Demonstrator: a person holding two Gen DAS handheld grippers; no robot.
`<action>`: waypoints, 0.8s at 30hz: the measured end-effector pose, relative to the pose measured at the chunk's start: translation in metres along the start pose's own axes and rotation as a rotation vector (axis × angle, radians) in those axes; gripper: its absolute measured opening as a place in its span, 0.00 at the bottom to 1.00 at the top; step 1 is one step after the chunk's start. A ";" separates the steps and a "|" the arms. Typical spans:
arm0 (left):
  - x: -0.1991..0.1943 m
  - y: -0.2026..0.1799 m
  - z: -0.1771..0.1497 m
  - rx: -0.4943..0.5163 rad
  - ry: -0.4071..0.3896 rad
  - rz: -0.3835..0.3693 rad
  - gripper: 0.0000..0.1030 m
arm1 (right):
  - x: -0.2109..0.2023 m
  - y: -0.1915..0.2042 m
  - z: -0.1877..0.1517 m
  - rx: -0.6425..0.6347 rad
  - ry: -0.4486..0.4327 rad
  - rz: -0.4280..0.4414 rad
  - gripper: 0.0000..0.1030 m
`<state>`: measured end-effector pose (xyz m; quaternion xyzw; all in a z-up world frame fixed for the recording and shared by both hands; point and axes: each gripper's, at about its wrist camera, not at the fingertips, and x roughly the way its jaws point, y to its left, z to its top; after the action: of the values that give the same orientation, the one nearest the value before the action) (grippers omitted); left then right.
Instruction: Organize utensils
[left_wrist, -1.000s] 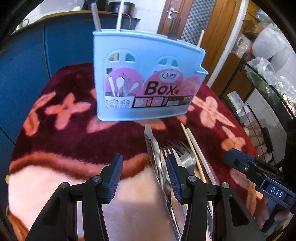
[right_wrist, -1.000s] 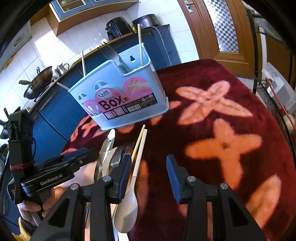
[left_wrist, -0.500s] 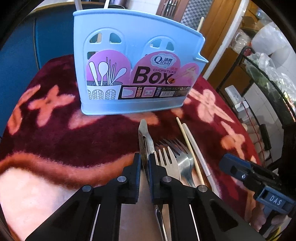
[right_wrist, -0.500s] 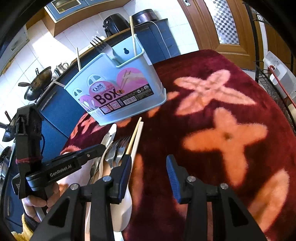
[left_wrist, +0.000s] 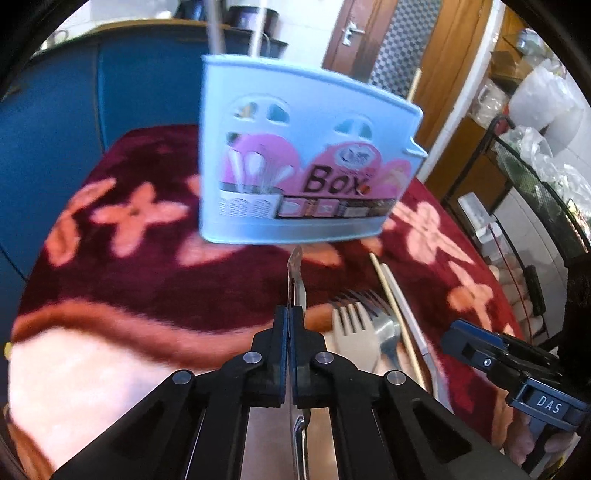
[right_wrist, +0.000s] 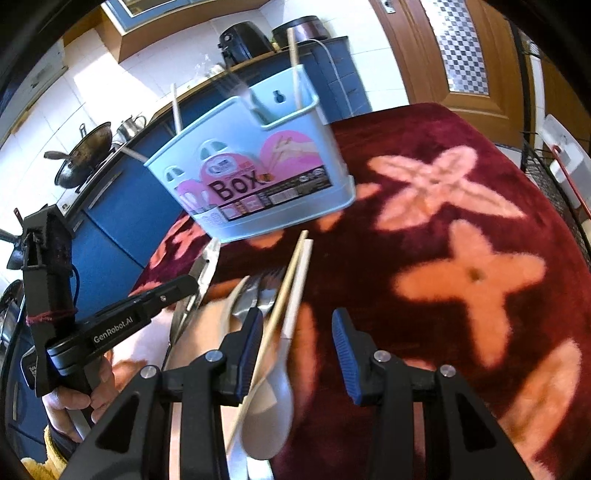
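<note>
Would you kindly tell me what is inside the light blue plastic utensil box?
Sticking out of the light blue plastic utensil box: a wooden chopstick, a blurred metal fork and a pale stick. The walls hide their lower ends.

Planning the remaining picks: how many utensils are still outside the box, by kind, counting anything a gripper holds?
knife: 1, clamped in the left gripper
fork: 2, one beige, one metal, overlapping
chopstick: 1
spoon: 1, white
Total: 5
</note>
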<state>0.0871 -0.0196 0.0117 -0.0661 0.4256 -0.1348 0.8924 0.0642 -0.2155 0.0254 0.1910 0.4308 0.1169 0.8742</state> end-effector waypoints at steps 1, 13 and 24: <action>-0.004 0.003 -0.001 -0.002 -0.009 0.009 0.01 | 0.001 0.003 0.000 -0.007 0.003 0.003 0.41; -0.039 0.040 -0.013 -0.056 -0.106 0.109 0.01 | 0.014 0.045 -0.007 -0.079 0.066 0.027 0.34; -0.050 0.057 -0.021 -0.103 -0.139 0.080 0.01 | 0.048 0.058 -0.007 -0.090 0.168 -0.003 0.23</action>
<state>0.0509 0.0497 0.0225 -0.1040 0.3715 -0.0719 0.9198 0.0849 -0.1440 0.0126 0.1405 0.4970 0.1504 0.8430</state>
